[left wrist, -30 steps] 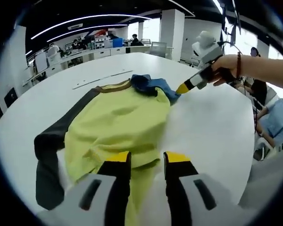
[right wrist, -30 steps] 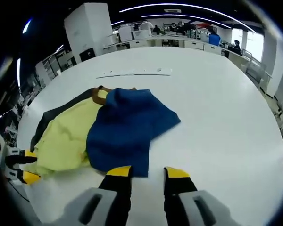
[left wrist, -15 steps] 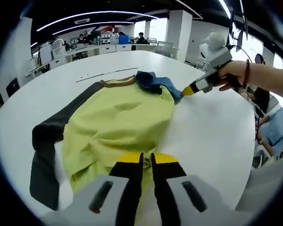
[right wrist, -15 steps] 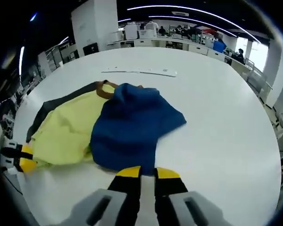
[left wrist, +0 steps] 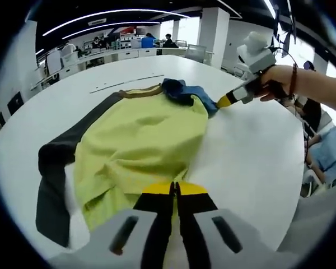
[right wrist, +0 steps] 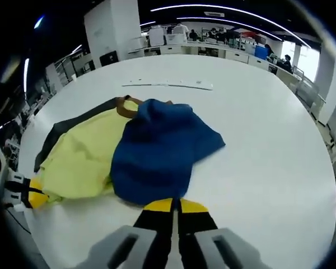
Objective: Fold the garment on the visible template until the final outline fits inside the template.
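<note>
Both grippers pinched on opposite hems, and this could bunch up fast.

The crumpled yellow-green garment with a dark grey sleeve and a blue sleeve (left wrist: 140,140) lies in the middle of the round white table (left wrist: 252,151). The left gripper (left wrist: 175,189) has its jaws together on the yellow hem nearest it, and the right gripper (right wrist: 176,205) is clamped on the edge of the blue part. I can't make out any template outline, so my worry is they lift and fold blind and land crooked. If either pinch only caught the top layer, the cloth probably slips or drags into a lump instead of a clean fold.
</note>
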A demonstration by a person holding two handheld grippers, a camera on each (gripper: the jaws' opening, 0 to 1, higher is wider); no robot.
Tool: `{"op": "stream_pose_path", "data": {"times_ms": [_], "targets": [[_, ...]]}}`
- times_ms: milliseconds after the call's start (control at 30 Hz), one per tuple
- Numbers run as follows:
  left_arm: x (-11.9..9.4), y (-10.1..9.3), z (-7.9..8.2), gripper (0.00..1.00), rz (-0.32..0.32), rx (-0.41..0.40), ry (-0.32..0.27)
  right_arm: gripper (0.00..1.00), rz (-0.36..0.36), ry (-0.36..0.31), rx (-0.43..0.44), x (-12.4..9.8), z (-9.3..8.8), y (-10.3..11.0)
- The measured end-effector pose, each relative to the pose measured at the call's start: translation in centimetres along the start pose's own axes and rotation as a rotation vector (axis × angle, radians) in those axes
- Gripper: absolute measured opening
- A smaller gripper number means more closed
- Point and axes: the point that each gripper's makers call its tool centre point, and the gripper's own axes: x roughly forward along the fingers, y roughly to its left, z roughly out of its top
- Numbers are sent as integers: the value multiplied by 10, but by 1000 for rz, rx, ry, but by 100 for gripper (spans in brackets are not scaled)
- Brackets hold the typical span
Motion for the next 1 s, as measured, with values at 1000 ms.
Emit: {"op": "stream_pose_path", "data": {"times_ms": [1000], "targets": [[-22,-85,33,0,-240,83,-33,0,-122,19,3,-41,0,-68]]}}
